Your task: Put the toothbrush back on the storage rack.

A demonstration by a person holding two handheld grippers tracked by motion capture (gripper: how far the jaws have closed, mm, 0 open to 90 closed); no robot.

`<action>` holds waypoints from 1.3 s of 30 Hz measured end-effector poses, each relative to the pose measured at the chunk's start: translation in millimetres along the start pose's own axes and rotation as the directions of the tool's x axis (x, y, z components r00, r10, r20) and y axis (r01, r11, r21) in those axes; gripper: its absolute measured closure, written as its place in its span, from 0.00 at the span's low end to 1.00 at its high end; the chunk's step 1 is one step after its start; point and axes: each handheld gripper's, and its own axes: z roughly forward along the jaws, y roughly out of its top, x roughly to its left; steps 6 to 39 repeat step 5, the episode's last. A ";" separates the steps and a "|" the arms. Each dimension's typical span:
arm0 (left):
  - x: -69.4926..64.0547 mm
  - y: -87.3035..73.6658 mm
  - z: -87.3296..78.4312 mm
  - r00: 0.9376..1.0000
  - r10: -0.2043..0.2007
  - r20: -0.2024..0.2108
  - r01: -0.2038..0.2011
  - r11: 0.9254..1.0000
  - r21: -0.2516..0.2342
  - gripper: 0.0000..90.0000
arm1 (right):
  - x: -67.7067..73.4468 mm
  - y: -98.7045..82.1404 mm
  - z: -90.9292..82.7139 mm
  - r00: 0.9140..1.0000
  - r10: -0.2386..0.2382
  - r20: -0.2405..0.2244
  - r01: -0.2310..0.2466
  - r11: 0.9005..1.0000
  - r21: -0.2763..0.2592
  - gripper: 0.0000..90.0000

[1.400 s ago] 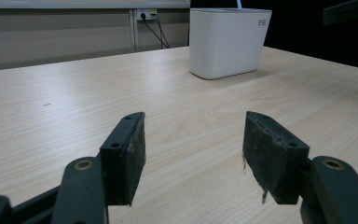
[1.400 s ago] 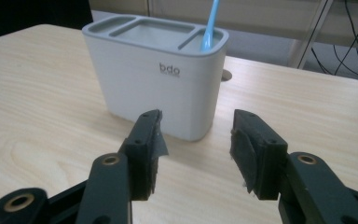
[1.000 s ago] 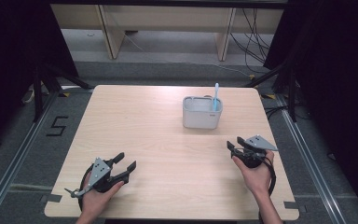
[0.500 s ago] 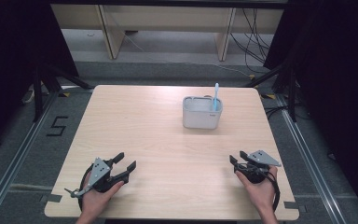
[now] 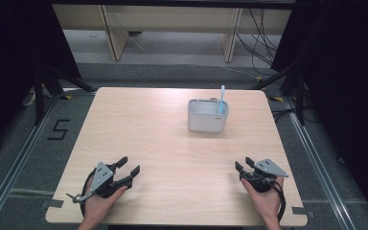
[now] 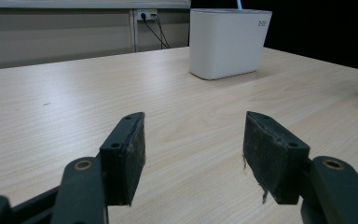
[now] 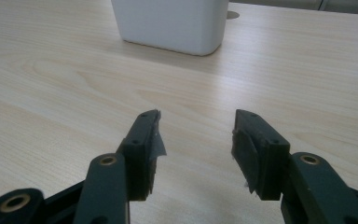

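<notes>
Both claws are wide open and hold nothing. The left gripper (image 5: 127, 168) sits at 7 o'clock on the table (image 5: 143, 124), the right gripper (image 5: 243, 167) at 5. The white cup (image 5: 207, 117) with the blue stick (image 5: 221, 98) stands near 1 o'clock. A fast reach could knock the cup over.

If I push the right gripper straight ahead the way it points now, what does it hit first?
Probably the white container: it stands dead ahead of the right gripper, whose jaws are open, with bare table between. Depth is hard to judge.
</notes>
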 end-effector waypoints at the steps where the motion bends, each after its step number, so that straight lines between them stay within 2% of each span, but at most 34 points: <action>1: -0.3 0.0 -0.4 1.000 -0.003 -0.002 0.003 1.000 0.004 0.43 | -0.6 -0.3 -0.1 1.000 -0.018 0.017 0.018 1.000 0.001 0.57; 2: -0.2 0.0 -0.4 1.000 -0.003 0.001 0.003 1.000 0.003 0.43 | 1.0 -1.3 0.1 1.000 0.014 0.025 -0.014 1.000 -0.008 0.57; 3: -0.2 0.0 -0.5 1.000 -0.004 0.000 0.004 1.000 0.005 0.43 | -0.1 -1.3 -0.2 1.000 0.016 0.009 -0.016 1.000 -0.007 0.57; 5: 0.7 -0.3 1.0 1.000 -0.001 0.008 0.001 1.000 -0.010 0.43 | -1.8 -1.5 -1.1 0.999 0.000 0.036 0.001 1.000 -0.030 0.57; 39: 0.7 -0.3 1.0 1.000 -0.001 0.008 0.001 1.000 -0.010 0.43 | -1.8 -1.5 -1.1 0.999 0.000 0.036 0.001 1.000 -0.030 0.57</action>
